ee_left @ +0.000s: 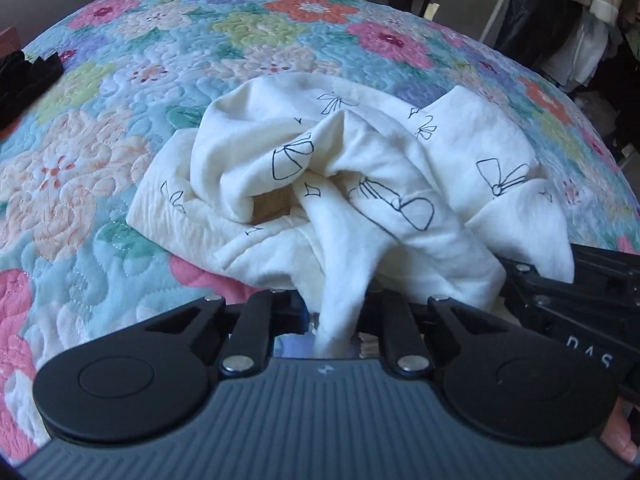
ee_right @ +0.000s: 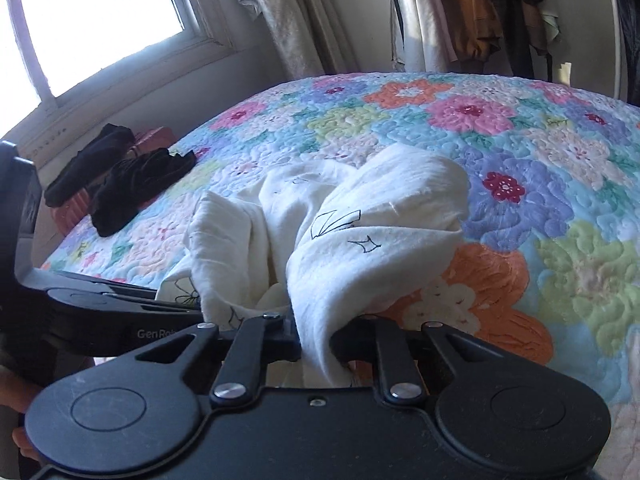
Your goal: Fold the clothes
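Cream cloth printed with black bows, a crumpled garment (ee_left: 340, 184), lies heaped on a quilted flowered bedspread (ee_left: 120, 160), with its near edges drawn up toward both cameras. The left gripper (ee_left: 340, 320) is clamped on a fold of the garment that runs straight down between its fingers. The right gripper (ee_right: 316, 340) is likewise closed on another bunched fold, just beside the left one, so the two tools sit close together at the garment's near side. Dark clothes (ee_right: 132, 184) lie well apart near the window (ee_right: 92, 20).
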`<state>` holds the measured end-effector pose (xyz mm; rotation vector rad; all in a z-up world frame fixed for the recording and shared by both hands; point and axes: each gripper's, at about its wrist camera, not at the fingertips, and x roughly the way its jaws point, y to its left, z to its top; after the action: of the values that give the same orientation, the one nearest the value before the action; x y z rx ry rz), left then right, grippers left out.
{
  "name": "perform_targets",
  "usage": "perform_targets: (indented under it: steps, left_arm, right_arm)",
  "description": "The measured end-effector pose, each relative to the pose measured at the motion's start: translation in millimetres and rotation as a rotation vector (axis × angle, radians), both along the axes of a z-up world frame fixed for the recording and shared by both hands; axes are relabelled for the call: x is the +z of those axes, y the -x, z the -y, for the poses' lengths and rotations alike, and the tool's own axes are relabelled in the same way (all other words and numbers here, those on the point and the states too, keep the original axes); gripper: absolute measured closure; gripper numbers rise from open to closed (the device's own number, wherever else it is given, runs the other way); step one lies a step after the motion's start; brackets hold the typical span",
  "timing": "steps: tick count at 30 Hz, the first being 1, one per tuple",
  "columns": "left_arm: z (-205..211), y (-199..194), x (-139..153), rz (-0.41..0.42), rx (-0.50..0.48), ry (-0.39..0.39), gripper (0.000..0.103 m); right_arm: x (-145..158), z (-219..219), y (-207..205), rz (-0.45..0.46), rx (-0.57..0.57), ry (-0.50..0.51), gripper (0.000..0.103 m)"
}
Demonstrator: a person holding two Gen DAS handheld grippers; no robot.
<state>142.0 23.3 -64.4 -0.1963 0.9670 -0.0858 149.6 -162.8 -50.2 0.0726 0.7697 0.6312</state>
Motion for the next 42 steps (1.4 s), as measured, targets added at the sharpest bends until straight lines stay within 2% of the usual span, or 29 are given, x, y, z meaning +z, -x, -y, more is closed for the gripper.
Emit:
perform_targets:
  steps: [4, 7, 11, 16, 19, 21, 25, 29, 32, 38, 40, 42]
  left_arm:
    - [21, 23, 27, -0.019, -0.049, -0.066, 0.090]
    - [32, 51, 45, -0.044, -0.023, -0.091, 0.090]
    - [55, 88, 60, -0.025, -0.030, -0.156, 0.090]
    - [91, 115, 76, 0.033, -0.017, -0.108, 0.090]
    - [125, 122, 84, 0.058, -0.053, -0.112, 0.090]
    - [145, 123, 84, 0.029, -0.086, -0.093, 0.090]
    - [163, 123, 74, 0.008, -0.015, -0.006, 0.090]
    - [176, 132, 82, 0.098, 0.047, 0.012, 0.090]
    - [187, 135, 91, 0.155, 0.064, -0.028, 0.090]
    - [199, 132, 89, 0.177, 0.089, -0.056, 0.090]
    - [200, 139, 94, 0.207, 0.102, -0.042, 0.090]
    - [203, 140, 101, 0.235, 0.084, -0.059, 0.090]
  right_arm:
    - [21, 25, 22, 0.030, 0.040, -0.038, 0.086]
    - [36, 43, 38, 0.055, 0.079, -0.093, 0.086]
    - [45, 57, 66, 0.078, 0.114, -0.096, 0.086]
    - [58, 79, 84, 0.084, 0.181, -0.017, 0.086]
    - [69, 98, 89, 0.123, 0.223, 0.026, 0.086]
    - [74, 110, 91, 0.155, 0.269, 0.059, 0.086]
    - [85, 127, 88, 0.180, 0.365, 0.168, 0.086]
    - [91, 138, 80, 0.178, 0.411, 0.195, 0.086]
    - [92, 143, 75, 0.186, 0.441, 0.205, 0.086]
    - [92, 145, 70, 0.178, 0.405, 0.184, 0.087]
    - [96, 152, 72, 0.175, 0.367, 0.121, 0.087]
    - [103, 166, 74, 0.146, 0.330, 0.015, 0.087]
